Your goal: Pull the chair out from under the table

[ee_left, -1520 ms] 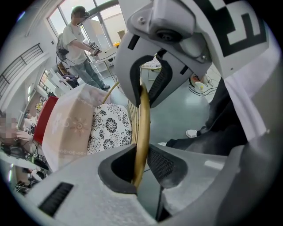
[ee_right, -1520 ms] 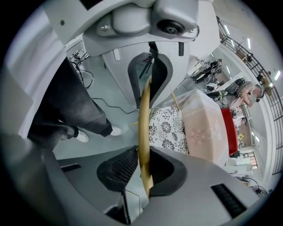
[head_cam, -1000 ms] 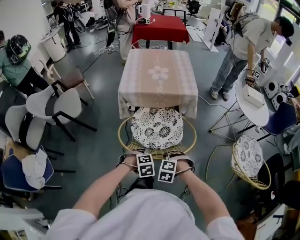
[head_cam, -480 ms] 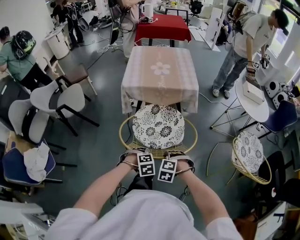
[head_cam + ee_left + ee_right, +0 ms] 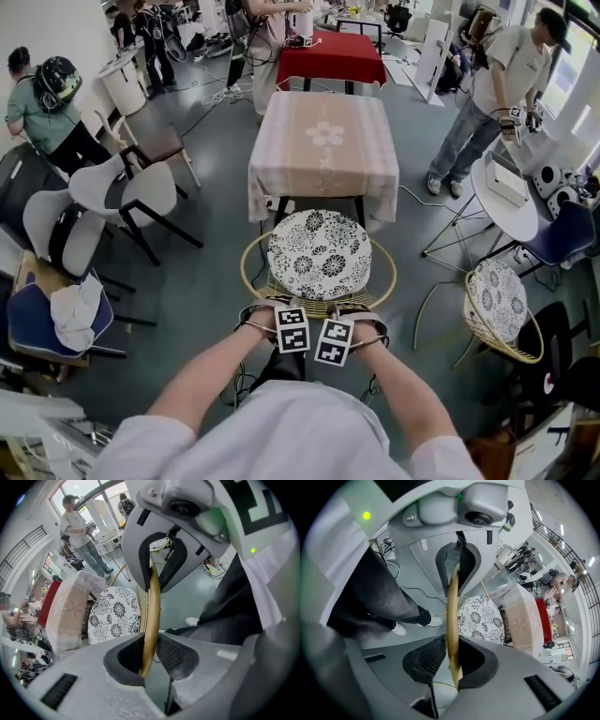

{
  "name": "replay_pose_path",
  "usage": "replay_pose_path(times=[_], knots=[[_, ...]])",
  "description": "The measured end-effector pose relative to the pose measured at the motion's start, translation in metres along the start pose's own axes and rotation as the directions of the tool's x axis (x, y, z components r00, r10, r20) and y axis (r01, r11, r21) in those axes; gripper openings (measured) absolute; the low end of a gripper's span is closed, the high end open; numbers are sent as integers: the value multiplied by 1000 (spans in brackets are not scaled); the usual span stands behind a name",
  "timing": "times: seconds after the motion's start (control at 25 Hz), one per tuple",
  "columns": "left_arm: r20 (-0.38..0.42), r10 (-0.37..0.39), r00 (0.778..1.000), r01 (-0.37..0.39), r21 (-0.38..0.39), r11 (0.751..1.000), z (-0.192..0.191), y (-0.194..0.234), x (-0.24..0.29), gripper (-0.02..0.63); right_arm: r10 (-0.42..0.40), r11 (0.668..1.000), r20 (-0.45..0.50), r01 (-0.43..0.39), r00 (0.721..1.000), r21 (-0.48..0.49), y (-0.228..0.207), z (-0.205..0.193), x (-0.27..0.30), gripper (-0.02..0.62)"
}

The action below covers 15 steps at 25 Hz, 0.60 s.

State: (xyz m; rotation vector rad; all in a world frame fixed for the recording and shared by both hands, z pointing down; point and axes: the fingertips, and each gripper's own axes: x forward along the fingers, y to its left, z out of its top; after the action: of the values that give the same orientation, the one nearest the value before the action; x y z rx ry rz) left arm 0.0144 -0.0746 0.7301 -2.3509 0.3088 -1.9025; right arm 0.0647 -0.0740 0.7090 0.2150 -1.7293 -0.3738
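The chair has a round black-and-white floral cushion point(image 5: 319, 255) inside a golden wicker rim point(image 5: 249, 279). It stands in front of the table with the pink flower cloth point(image 5: 323, 141), the cushion clear of the cloth's hanging edge. Both grippers hold the near arc of the rim, close in front of my body. My left gripper point(image 5: 272, 311) is shut on the rim point(image 5: 152, 616), which runs between its pads point(image 5: 171, 653). My right gripper point(image 5: 361, 317) is shut on the same golden rim point(image 5: 453, 606), just right of the left one.
A second wicker chair with a floral cushion point(image 5: 497, 314) stands at the right by a round white table point(image 5: 506, 202). White chairs point(image 5: 112, 202) and a blue one point(image 5: 47, 323) crowd the left. A person point(image 5: 487, 94) stands right of the table. Cables lie on the grey floor.
The chair has slid out from under the table toward me with both grippers on its rim. The cushion, partly under the cloth edge before, now shows whole.
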Motion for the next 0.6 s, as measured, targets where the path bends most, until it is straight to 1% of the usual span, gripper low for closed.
replay_pose_path(times=[0.2,0.6], knots=[[-10,5,1000,-5,0,1000,-1,-17,-3,75,9,1000,13,-9,1000,-2,17,2,-7,60],[-5,1,1000,-1,-8,1000,-2,-47,-7,75,28,1000,58,-29,998,11,45,7,-18,61]])
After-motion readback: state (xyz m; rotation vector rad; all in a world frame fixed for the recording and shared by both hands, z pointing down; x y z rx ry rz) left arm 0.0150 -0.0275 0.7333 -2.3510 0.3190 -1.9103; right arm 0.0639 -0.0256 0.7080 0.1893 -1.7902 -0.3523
